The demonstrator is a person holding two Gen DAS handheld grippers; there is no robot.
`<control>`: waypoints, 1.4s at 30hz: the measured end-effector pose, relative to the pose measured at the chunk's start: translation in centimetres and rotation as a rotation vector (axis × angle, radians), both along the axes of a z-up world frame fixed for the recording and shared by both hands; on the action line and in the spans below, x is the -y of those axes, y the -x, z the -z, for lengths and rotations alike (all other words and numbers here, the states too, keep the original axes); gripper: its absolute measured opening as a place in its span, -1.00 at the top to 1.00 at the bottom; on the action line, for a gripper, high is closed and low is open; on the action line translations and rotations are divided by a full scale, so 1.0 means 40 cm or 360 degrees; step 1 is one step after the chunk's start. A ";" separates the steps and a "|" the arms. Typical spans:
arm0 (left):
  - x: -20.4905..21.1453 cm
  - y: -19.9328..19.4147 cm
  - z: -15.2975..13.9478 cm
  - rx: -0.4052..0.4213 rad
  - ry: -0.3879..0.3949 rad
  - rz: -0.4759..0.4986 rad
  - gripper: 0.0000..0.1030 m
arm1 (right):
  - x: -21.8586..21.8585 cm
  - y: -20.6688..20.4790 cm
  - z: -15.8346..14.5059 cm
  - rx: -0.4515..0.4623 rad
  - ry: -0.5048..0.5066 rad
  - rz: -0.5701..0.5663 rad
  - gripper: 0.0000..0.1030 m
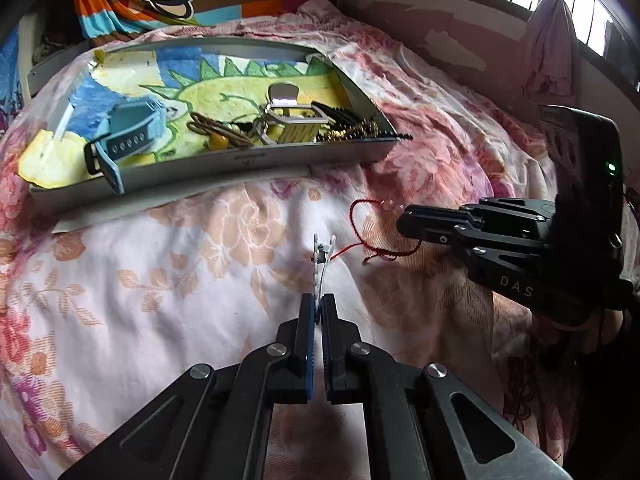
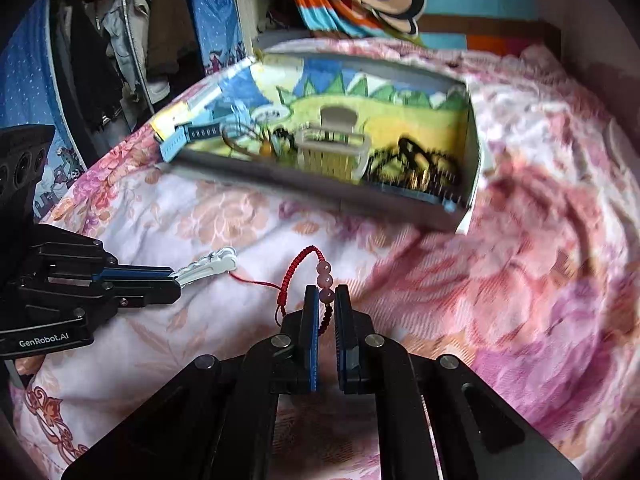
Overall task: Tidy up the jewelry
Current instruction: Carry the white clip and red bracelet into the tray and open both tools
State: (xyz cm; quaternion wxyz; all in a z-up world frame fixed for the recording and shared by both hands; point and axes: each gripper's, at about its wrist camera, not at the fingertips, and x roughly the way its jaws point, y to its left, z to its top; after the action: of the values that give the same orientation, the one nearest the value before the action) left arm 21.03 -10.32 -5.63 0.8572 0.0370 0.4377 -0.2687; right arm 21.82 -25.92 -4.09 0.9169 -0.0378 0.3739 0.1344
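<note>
Floral bedsheet [image 1: 180, 272] everywhere, with a shallow tray [image 1: 224, 168] of hair clips and chains sitting on it. Left gripper [image 1: 319, 308] was pinching a white hair clip [image 1: 322, 258], right gripper [image 2: 327, 300] clamped on a red beaded bracelet [image 2: 304, 264], both just short of the tray.

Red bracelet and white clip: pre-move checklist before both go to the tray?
1. Right gripper shut on red bracelet: ok.
2. Left gripper shut on white clip: ok.
3. Loose thread end clear of the clip: cannot tell; it runs right up to the clip tip.
4. Tray front wall unobstructed: ok.
5. Free floor in the tray: ok, bare patch in the middle and back.
6. Bracelet beads intact: ok, three pink beads visible.
</note>
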 end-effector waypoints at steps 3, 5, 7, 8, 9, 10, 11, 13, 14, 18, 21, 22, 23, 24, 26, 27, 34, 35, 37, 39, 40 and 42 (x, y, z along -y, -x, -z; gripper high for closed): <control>-0.003 0.002 -0.013 0.0046 0.0015 -0.0025 0.93 | 0.000 0.002 -0.028 0.0105 0.0022 0.0018 0.87; -0.010 0.002 -0.028 0.0089 0.0043 -0.0055 0.93 | 0.007 0.000 -0.050 0.0173 0.0007 0.0033 0.87; -0.020 -0.002 -0.051 0.0141 0.0086 -0.0101 0.93 | 0.019 -0.007 -0.075 0.0248 -0.0034 0.0056 0.87; -0.026 -0.006 -0.062 0.0164 0.0109 -0.0122 0.93 | 0.026 -0.014 -0.089 0.0287 -0.0059 0.0067 0.87; -0.035 -0.009 -0.077 0.0194 0.0133 -0.0152 0.93 | 0.032 -0.023 -0.102 0.0325 -0.0076 0.0079 0.87; -0.044 -0.016 -0.092 0.0223 0.0156 -0.0182 0.93 | 0.036 -0.030 -0.110 0.0353 -0.0085 0.0089 0.87; -0.051 -0.025 -0.106 0.0246 0.0176 -0.0211 0.93 | 0.046 -0.040 -0.120 0.0388 -0.0104 0.0108 0.87; -0.067 -0.061 -0.135 0.0284 0.0223 -0.0293 0.93 | 0.070 -0.063 -0.133 0.0422 -0.0170 0.0145 0.87; -0.071 -0.089 -0.146 0.0282 0.0250 -0.0336 0.93 | 0.076 -0.078 -0.134 0.0426 -0.0197 0.0159 0.87; -0.076 -0.199 -0.163 0.0245 0.0275 -0.0485 0.93 | 0.111 -0.159 -0.126 0.0448 -0.0243 0.0221 0.87; -0.052 -0.279 -0.157 0.0204 0.0225 -0.0520 0.93 | 0.127 -0.224 -0.095 0.0420 -0.0253 0.0257 0.87; -0.040 -0.308 -0.151 0.0186 0.0203 -0.0526 0.93 | 0.129 -0.237 -0.083 0.0408 -0.0251 0.0267 0.87; -0.032 -0.329 -0.145 0.0165 0.0192 -0.0525 0.93 | 0.135 -0.250 -0.071 0.0390 -0.0255 0.0275 0.87; -0.020 -0.351 -0.136 0.0137 0.0179 -0.0527 0.93 | 0.144 -0.267 -0.057 0.0358 -0.0261 0.0282 0.87; 0.002 -0.388 -0.117 0.0092 0.0143 -0.0539 0.93 | 0.158 -0.286 -0.039 0.0315 -0.0278 0.0293 0.87; 0.016 -0.405 -0.105 0.0067 0.0118 -0.0545 0.93 | 0.166 -0.295 -0.029 0.0288 -0.0307 0.0294 0.87; 0.060 -0.450 -0.051 -0.0068 0.0051 -0.0604 0.93 | 0.173 -0.312 0.003 0.0218 -0.0330 0.0276 0.86; 0.063 -0.451 -0.049 -0.0068 0.0045 -0.0609 0.93 | 0.171 -0.310 0.003 0.0213 -0.0322 0.0274 0.86; 0.067 -0.446 -0.050 -0.0059 0.0030 -0.0618 0.93 | 0.165 -0.309 0.003 0.0208 -0.0306 0.0272 0.82; 0.069 -0.445 -0.051 -0.0068 0.0007 -0.0627 0.90 | 0.163 -0.305 0.002 0.0214 -0.0304 0.0270 0.62; 0.069 -0.444 -0.050 -0.0074 0.0002 -0.0629 0.81 | 0.165 -0.301 0.000 0.0224 -0.0303 0.0275 0.33; 0.063 -0.438 -0.056 -0.0074 0.0010 -0.0634 0.49 | 0.170 -0.286 -0.009 0.0272 -0.0316 0.0281 0.13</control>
State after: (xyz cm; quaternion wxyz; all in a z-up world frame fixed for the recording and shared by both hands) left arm 38.56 -12.83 -3.40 0.8832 -0.0592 0.4552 -0.0961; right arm 33.26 -32.72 -3.74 0.9528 0.0747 0.2814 0.0859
